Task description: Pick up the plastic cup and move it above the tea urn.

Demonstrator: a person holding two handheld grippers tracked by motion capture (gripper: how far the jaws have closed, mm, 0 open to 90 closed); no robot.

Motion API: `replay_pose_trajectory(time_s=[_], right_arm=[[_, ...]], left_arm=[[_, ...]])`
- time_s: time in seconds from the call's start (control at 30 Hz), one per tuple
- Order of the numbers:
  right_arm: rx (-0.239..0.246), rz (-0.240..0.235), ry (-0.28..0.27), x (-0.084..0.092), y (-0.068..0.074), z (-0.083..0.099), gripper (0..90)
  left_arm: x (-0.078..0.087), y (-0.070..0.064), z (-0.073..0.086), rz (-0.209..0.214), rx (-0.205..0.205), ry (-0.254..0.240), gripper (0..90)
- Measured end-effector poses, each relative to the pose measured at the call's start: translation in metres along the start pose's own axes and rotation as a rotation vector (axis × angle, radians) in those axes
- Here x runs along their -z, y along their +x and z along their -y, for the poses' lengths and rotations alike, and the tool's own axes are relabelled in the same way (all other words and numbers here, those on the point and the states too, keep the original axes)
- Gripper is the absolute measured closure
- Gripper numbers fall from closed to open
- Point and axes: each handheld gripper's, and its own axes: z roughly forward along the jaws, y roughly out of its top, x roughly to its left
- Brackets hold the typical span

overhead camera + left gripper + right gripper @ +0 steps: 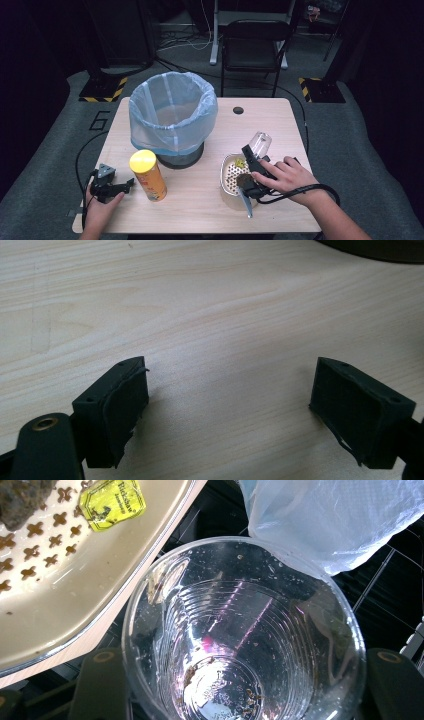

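Observation:
My right gripper is shut on a clear plastic cup, held tilted above the far edge of a cream perforated strainer dish on the table's right side. In the right gripper view I look into the cup's mouth; drops and a few dark crumbs cling to its bottom, and a jaw stands on each side of it. The strainer dish holds a yellow tea-bag tag and a dark wet lump. My left gripper rests at the table's front left, open, with bare wood between its pads.
A bin lined with a pale blue bag stands centre-left; its bag shows behind the cup. A yellow-lidded chips can stands just right of the left gripper. A grey handle sticks out under the right hand. A black chair stands beyond the table.

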Motion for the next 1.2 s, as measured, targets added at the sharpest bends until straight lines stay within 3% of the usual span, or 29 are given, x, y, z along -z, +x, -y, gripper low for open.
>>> replay_pose_trajectory(time_s=[0.17, 0.23, 0.27, 0.33, 0.37, 0.43, 0.5, 0.53, 0.57, 0.6, 0.67, 0.7, 0.77, 0.83, 0.9, 0.97, 1.2], right_arm=[[-0.012, 0.002, -0.003, 0.001, -0.002, 0.000, 35.3], [-0.033, -0.021, -0.016, 0.001, -0.001, 0.000, 35.3], [-0.012, 0.005, -0.005, 0.001, -0.003, 0.001, 35.3], [-0.033, -0.019, -0.017, 0.000, -0.001, 0.001, 35.3], [-0.017, 0.009, -0.002, 0.001, -0.003, 0.001, 35.3], [-0.064, -0.007, -0.009, 0.001, 0.000, 0.001, 35.3], [-0.055, 0.005, -0.012, 0.002, -0.004, 0.003, 35.1], [-0.123, 0.067, -0.014, 0.001, -0.003, 0.003, 35.1], [-0.159, 0.071, -0.023, 0.001, -0.004, 0.004, 35.0], [-0.248, 0.069, -0.025, 0.002, -0.002, 0.005, 34.9], [-0.350, 0.084, -0.042, 0.003, -0.004, 0.009, 34.8], [-0.477, 0.075, -0.050, 0.004, -0.005, 0.011, 34.8], [-0.674, 0.086, -0.090, 0.006, -0.009, 0.018, 34.8], [-0.841, 0.101, -0.117, 0.007, -0.009, 0.023, 34.8], [-0.977, 0.114, -0.147, 0.007, -0.008, 0.031, 34.7], [-1.130, 0.097, -0.183, 0.005, -0.007, 0.037, 34.7], [-1.586, -0.013, -0.347, -0.002, -0.001, 0.066, 34.5]], left_arm=[[0.000, 0.000, 0.000, 0.000, 0.000, 0.000, 15.1], [0.000, 0.000, 0.000, 0.000, 0.000, 0.000, 15.1], [0.000, 0.000, 0.000, 0.000, 0.000, 0.000, 15.1], [0.000, 0.000, 0.000, 0.000, 0.000, 0.000, 15.1], [0.000, 0.000, 0.000, 0.000, 0.000, 0.000, 15.1], [0.000, 0.000, 0.000, 0.000, 0.000, 0.000, 15.1], [0.000, 0.000, 0.000, 0.000, 0.000, 0.000, 15.0], [0.000, 0.000, 0.000, 0.000, 0.000, 0.000, 15.1], [0.000, 0.000, 0.000, 0.000, 0.000, 0.000, 15.0], [0.000, 0.000, 0.000, 0.000, 0.000, 0.000, 15.1], [0.000, 0.000, 0.000, 0.000, 0.000, 0.000, 15.1], [0.000, 0.000, 0.000, 0.000, 0.000, 0.000, 15.1], [0.000, 0.000, 0.000, 0.000, 0.000, 0.000, 15.0], [0.000, 0.000, 0.000, 0.000, 0.000, 0.000, 15.0], [0.000, 0.000, 0.000, 0.000, 0.000, 0.000, 15.1], [0.000, 0.000, 0.000, 0.000, 0.000, 0.000, 15.0], [0.000, 0.000, 0.000, 0.000, 0.000, 0.000, 15.1]])
